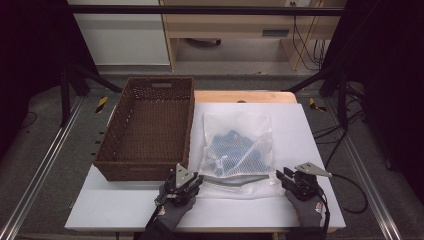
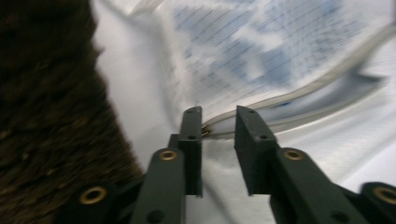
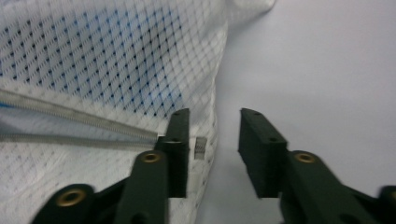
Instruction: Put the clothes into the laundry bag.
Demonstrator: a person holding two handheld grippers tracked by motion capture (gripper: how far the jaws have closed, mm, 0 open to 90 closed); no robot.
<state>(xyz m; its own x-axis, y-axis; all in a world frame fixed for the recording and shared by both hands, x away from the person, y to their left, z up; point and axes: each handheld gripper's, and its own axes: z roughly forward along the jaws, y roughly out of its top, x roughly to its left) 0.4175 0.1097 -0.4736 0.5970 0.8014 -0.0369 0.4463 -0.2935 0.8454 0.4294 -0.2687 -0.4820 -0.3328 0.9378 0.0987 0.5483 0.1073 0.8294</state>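
Observation:
A white mesh bag (image 1: pixel 239 145) with blue items inside lies flat on the white tabletop (image 1: pixel 300 130), its zippered mouth (image 1: pixel 235 179) gaping toward me. My left gripper (image 1: pixel 196 181) sits at the mouth's left corner. In the left gripper view its jaws (image 2: pixel 218 116) stand apart with the zip's end (image 2: pixel 205 130) between them, nothing pinched. My right gripper (image 1: pixel 281 176) is at the mouth's right corner. In the right gripper view the jaws (image 3: pixel 215 119) are parted, the bag's edge (image 3: pixel 205 140) resting against the left one.
A dark brown wicker basket (image 1: pixel 114 125) with nothing in it stands left of the bag, close beside my left gripper (image 2: pixel 46 116). Bare white tabletop lies right of the bag and along the front edge. Black frame legs and cables stand beyond the table.

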